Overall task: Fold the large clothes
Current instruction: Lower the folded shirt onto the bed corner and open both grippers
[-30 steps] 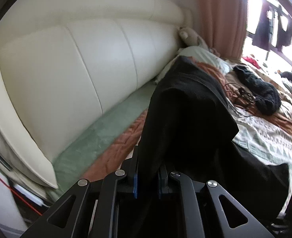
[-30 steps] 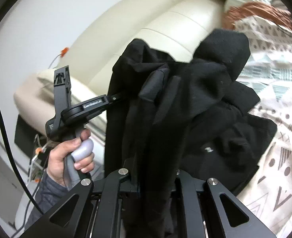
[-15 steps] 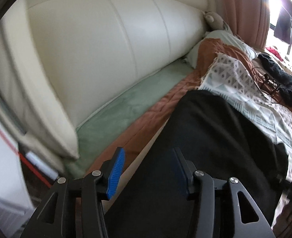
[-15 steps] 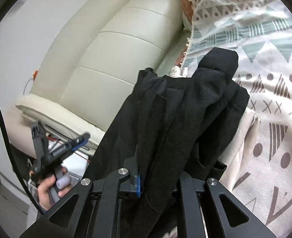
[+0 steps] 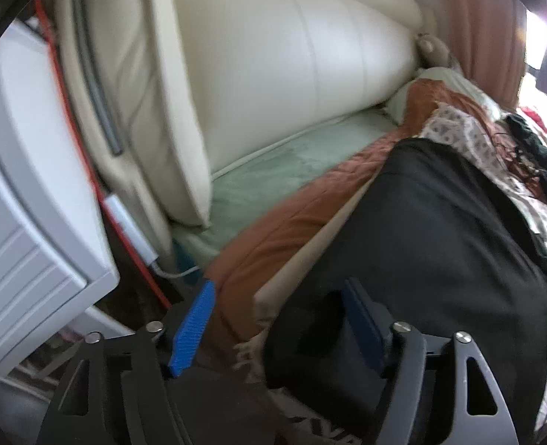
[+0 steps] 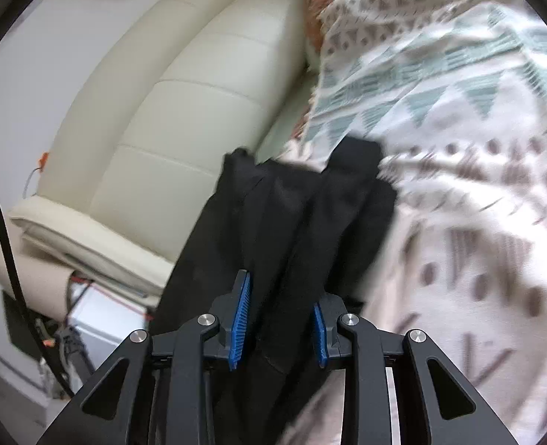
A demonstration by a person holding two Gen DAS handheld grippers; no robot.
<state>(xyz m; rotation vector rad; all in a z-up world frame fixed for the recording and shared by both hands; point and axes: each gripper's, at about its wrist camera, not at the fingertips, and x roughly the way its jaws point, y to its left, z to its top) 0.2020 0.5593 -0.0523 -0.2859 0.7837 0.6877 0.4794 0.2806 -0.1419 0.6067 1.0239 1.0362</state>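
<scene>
From the left wrist, the left gripper [image 5: 277, 319] has just been opening and its blue pads stand wide apart. The black garment [image 5: 440, 244] lies flat on the bed, over the rust-brown blanket [image 5: 292, 222], and only one pad reaches its near edge.

From the right wrist, the right gripper [image 6: 279, 319] has just been opening too. The black garment [image 6: 292, 207] runs between its narrow jaws on the patterned cover [image 6: 477, 148]. The picture is blurry, but the pads seem not to press it.
</scene>
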